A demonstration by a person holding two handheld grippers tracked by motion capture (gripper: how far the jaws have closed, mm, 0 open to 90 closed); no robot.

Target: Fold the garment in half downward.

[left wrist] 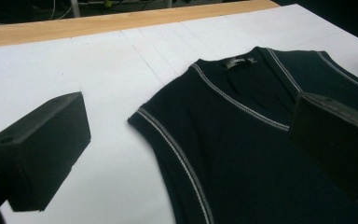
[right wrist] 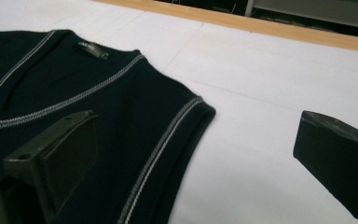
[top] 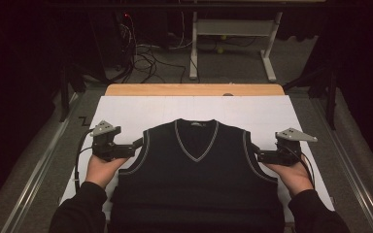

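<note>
A black sleeveless V-neck vest [top: 194,184] with grey-white trim lies flat, front up, on a white sheet [top: 141,109]; its hem reaches the near edge. My left gripper [top: 138,143] sits at the vest's left armhole, open. In the left gripper view the gripper [left wrist: 186,140] has its jaws wide apart, spanning the shoulder edge of the vest [left wrist: 242,154]. My right gripper [top: 255,150] is at the right armhole, also open. In the right gripper view the gripper [right wrist: 196,158] straddles the trimmed armhole edge of the vest [right wrist: 121,107]. Nothing is gripped.
The sheet covers a wooden table whose far edge [top: 194,90] stays bare. Beyond it stand a white desk frame [top: 233,29] and tangled floor cables [top: 145,58]. Metal rails [top: 34,170] run along both sides of the table.
</note>
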